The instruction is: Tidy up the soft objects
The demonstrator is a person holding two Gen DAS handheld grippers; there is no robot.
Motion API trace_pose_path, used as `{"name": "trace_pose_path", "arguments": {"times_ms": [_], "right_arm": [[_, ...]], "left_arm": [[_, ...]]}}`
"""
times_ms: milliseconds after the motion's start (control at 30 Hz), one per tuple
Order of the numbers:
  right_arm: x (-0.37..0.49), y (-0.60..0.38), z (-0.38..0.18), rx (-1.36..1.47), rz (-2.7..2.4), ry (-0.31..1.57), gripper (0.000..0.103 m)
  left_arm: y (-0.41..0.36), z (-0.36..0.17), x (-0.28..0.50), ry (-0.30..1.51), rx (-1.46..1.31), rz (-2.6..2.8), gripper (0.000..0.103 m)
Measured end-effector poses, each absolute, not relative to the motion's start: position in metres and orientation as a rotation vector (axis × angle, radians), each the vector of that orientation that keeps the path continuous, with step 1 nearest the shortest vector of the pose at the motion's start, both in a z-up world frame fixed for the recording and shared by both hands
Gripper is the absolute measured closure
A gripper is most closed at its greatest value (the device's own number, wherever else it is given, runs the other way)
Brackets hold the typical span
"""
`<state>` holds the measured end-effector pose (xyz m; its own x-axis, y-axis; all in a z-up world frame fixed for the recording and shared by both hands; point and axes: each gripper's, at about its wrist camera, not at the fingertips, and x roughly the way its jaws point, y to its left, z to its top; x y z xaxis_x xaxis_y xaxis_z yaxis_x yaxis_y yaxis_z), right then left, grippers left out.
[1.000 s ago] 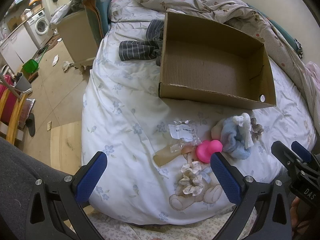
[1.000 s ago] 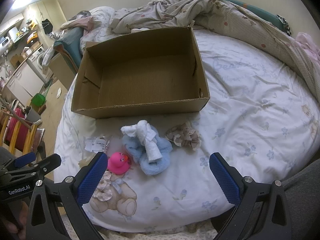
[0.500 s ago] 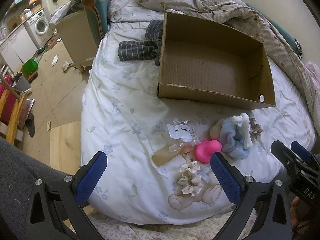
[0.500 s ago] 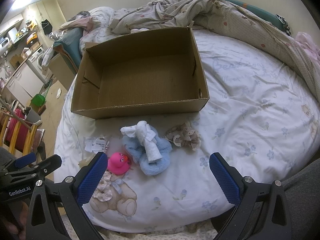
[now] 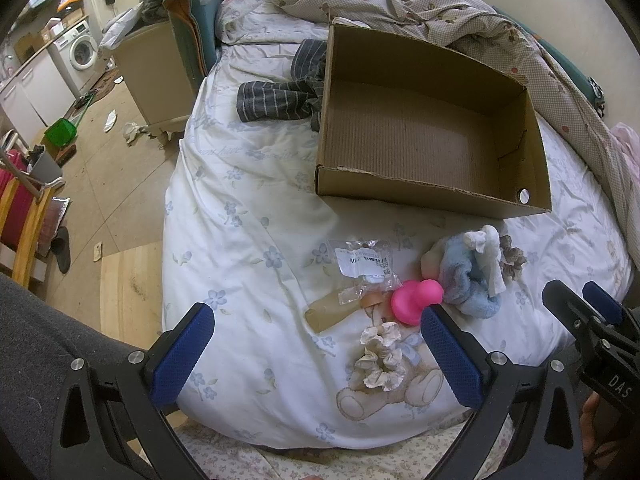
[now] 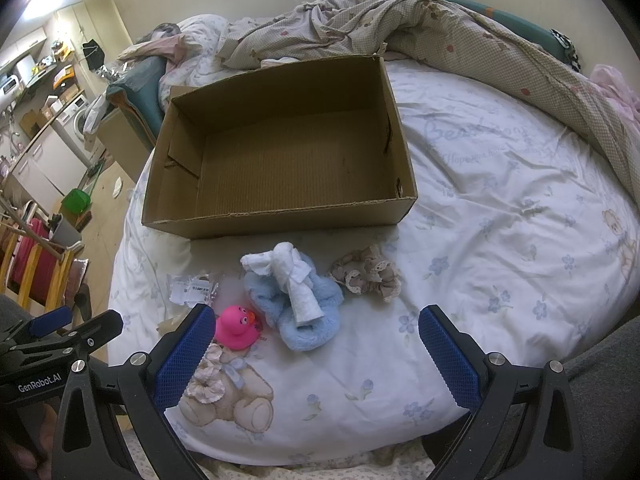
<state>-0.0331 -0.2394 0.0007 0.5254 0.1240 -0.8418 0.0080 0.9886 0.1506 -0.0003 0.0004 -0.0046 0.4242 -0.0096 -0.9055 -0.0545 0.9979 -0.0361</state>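
An empty cardboard box (image 6: pixel 280 168) (image 5: pixel 420 136) lies on the bed. In front of it lie a pink rubber duck (image 6: pixel 236 326) (image 5: pixel 416 300), a blue fluffy cloth (image 6: pixel 308 312) (image 5: pixel 472 292) with a white rolled cloth (image 6: pixel 290 276) on top, a brown lace scrunchie (image 6: pixel 368 274) (image 5: pixel 510 256), a cream scrunchie (image 5: pixel 380 356) (image 6: pixel 206 380), and a clear plastic bag (image 5: pixel 366 260) (image 6: pixel 192 288). My left gripper (image 5: pixel 316 352) is open and empty over the bed's near edge. My right gripper (image 6: pixel 314 350) is open and empty, just short of the blue cloth.
A crumpled beige duvet (image 6: pixel 460 36) lies behind the box. A striped grey garment (image 5: pixel 280 98) lies left of the box. Beyond the bed's left edge are floor, a bedside cabinet (image 5: pixel 156 68) and a washing machine (image 5: pixel 82 50).
Almost nothing has moved; both views shift very slightly and both grippers stay open.
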Motion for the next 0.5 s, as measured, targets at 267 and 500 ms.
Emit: {"name": "trace_pose_path", "arguments": {"times_ms": [267,500], "right_arm": [[-0.029,-0.245,0.002,0.193,0.075,1.023,0.000],[-0.010,-0.258,0.015,0.267,0.137,1.091,0.000]], "left_arm": [[0.015,-0.003,0.008,1.187,-0.118,0.057,0.000],[0.037,0.001,0.029,1.254,-0.216,0.087,0.000]]}}
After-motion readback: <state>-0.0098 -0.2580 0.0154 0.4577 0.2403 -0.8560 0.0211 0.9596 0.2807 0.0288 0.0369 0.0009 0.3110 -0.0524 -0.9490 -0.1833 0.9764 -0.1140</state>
